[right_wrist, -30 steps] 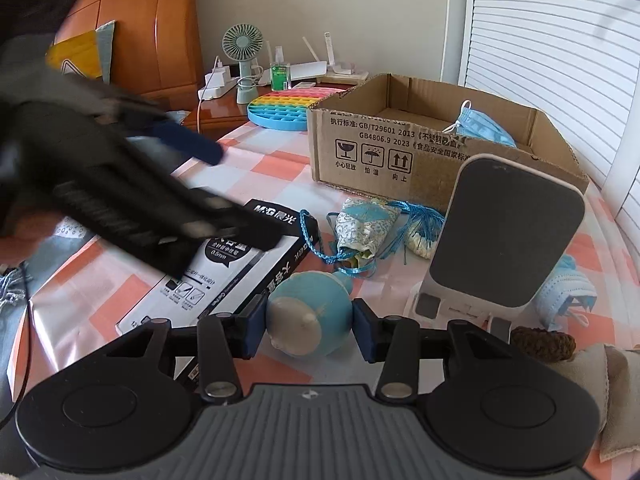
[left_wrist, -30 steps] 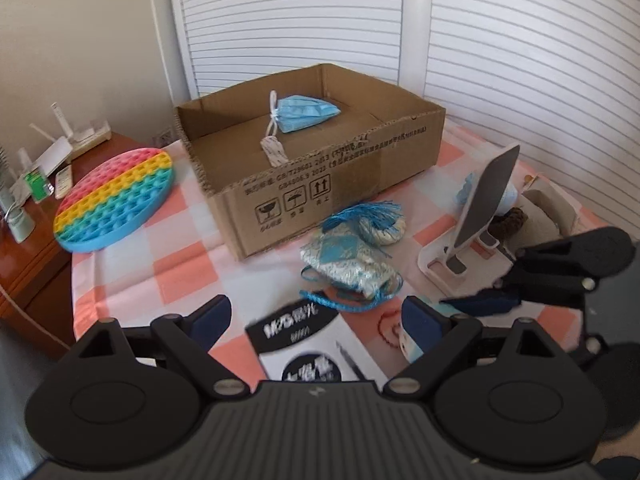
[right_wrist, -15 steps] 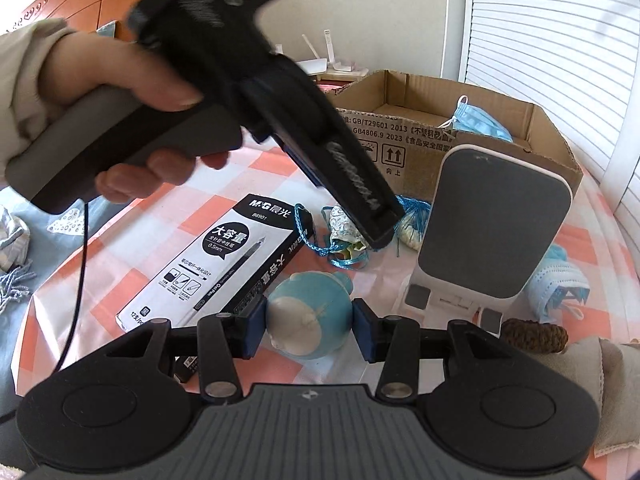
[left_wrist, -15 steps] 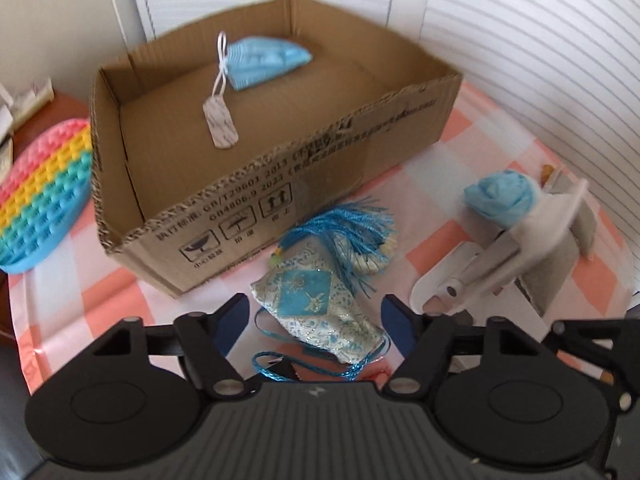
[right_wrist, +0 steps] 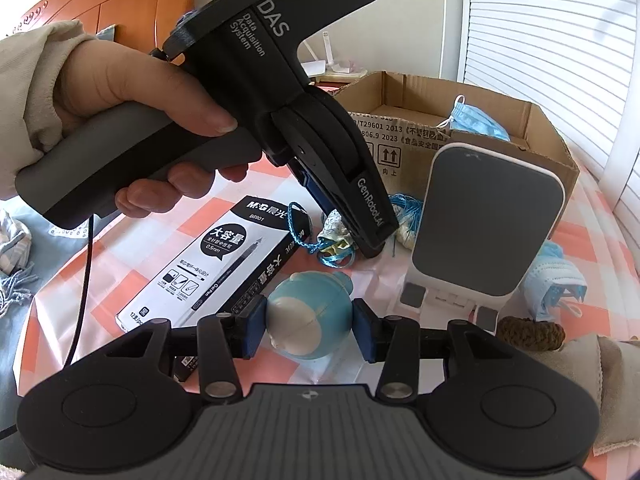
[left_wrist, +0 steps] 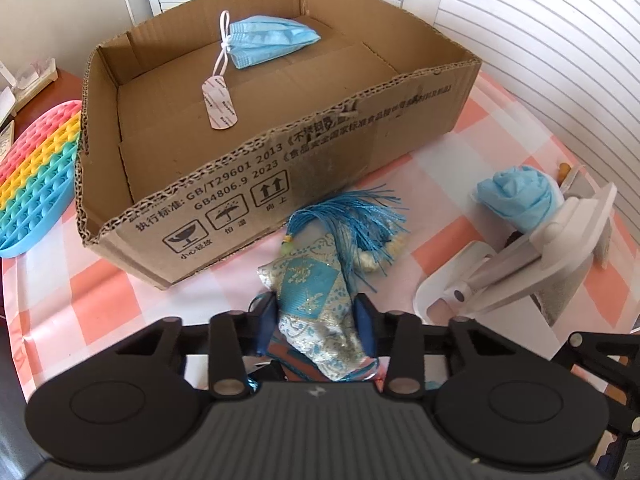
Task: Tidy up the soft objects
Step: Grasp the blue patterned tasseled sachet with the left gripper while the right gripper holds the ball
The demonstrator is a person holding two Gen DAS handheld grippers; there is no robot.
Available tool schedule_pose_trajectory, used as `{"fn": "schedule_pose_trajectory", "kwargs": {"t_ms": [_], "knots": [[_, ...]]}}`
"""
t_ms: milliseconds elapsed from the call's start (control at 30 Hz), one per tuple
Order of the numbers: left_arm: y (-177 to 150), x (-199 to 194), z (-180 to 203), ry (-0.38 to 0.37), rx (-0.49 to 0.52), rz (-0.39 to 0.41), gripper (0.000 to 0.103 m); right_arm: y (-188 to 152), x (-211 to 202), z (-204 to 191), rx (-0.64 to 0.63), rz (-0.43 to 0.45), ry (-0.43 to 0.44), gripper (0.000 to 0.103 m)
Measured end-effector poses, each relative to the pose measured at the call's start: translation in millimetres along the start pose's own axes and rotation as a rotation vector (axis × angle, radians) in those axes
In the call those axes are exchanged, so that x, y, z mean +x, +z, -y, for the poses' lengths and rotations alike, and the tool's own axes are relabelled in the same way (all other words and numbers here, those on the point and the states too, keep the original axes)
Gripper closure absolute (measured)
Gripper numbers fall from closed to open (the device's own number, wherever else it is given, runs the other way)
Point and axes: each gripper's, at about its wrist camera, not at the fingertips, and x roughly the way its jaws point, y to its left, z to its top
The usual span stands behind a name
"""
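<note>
Left wrist view shows the left gripper closed on the blue brocade sachet at 6 o'clock, low over the checked tablecloth, with the cardboard box just beyond at 12 o'clock, a folded face mask already inside. Right wrist view has the right gripper clamped on a blue-and-cream plush toy at 6 o'clock. Judging by this, the pick-up step is in hand; next comes lifting the sachet over the box's near wall, tassel clear, and releasing inside.
</note>
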Motion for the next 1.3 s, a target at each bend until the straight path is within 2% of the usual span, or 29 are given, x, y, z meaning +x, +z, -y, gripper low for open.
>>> {"fn": "schedule_pose_trajectory", "kwargs": {"t_ms": [133,867,1067,1167,1300], "knots": [[-2.2,-4.8,-0.3,-0.001,0.002,0.006,0.069,0.8,-1.6,-0.8,-0.005,0.005,-0.003,0.052],[-18.6,-75.1,1.8,0.021,0.061,0.059,0.07,13.0,-39.5,-1.8,-0.058,0.034,0.007,0.053],[-13.8,-93.1,0.3,0.021,0.058,0.093,0.07,13.9,-45.3,0.6,-0.062,0.037,0.006,0.052],[-11.0,-99.3,4.0,0.055,0.085,0.091,0.07,15.2,-50.3,0.9,-0.063,0.038,0.019,0.052],[-8.0,-105.6,5.6,0.059,0.094,0.095,0.07,18.4,-59.7,2.1,-0.071,0.05,0.041,0.052]]}}
